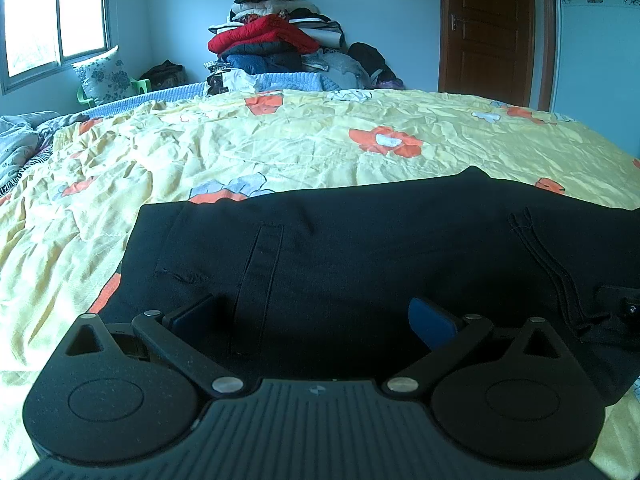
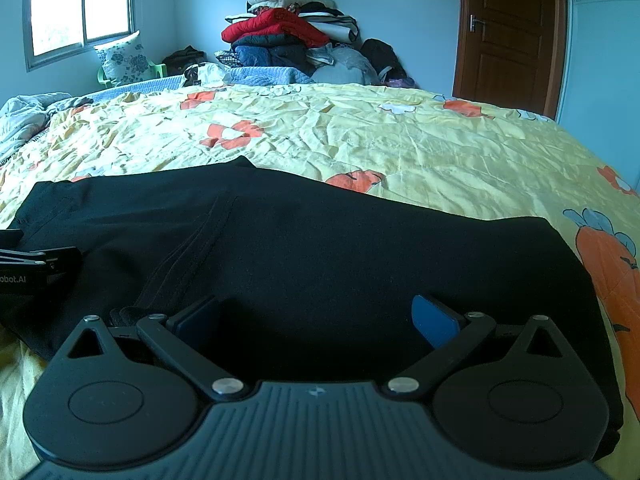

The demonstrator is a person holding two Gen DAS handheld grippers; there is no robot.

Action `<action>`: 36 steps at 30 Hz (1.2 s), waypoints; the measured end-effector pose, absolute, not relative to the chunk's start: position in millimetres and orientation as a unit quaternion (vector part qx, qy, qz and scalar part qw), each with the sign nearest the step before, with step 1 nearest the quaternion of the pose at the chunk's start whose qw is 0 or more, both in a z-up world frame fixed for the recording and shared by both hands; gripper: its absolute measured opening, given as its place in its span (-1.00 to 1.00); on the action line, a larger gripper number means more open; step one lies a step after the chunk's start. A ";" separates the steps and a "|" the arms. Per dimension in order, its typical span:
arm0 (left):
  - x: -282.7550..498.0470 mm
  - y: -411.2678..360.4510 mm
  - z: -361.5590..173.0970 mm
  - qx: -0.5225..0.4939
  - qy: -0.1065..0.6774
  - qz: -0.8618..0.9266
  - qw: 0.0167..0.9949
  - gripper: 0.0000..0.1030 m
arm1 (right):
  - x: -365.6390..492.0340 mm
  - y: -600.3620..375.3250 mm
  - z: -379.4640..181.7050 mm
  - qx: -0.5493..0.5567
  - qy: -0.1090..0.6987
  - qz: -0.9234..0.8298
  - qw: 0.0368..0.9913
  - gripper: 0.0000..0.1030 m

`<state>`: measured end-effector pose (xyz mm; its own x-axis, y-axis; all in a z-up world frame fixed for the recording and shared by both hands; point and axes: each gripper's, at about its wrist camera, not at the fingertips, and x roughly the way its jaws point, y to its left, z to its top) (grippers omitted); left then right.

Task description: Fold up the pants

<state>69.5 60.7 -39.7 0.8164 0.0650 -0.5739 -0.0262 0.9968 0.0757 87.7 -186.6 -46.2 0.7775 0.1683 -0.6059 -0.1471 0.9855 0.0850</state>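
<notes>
Black pants (image 1: 360, 248) lie flat and folded on the yellow flowered bed sheet (image 1: 280, 140), waistband end to the left, with a back pocket seam showing. My left gripper (image 1: 314, 316) is open just above the near edge of the pants, holding nothing. My right gripper (image 2: 316, 316) is open over the right part of the same pants (image 2: 320, 248), also empty. The left gripper's body shows at the left edge of the right wrist view (image 2: 36, 268), and part of the right gripper at the right edge of the left wrist view (image 1: 624, 304).
A tall pile of clothes and quilts (image 1: 276, 40) stands at the far side of the bed. A flowered pillow on a green chair (image 1: 106, 76) is under the window. A brown door (image 1: 488, 28) is at the back right. Rumpled bedding (image 1: 20, 140) lies far left.
</notes>
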 end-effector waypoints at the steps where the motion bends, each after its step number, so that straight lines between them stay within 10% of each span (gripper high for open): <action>1: 69.5 60.7 -39.7 0.032 0.302 0.024 0.952 1.00 | 87.7 -186.6 -46.3 0.016 0.323 0.084 0.943 1.00; 36: 123.5 -20.2 -31.7 0.039 0.361 -0.068 0.929 1.00 | 166.1 -262.9 -41.9 0.011 0.392 0.032 0.919 1.00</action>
<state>123.5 -20.2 -31.7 0.7303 -0.0988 -0.6759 0.1554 0.9876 0.0235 166.1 -262.9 -41.9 0.6903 0.0685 -0.7203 -0.0504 0.9976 0.0465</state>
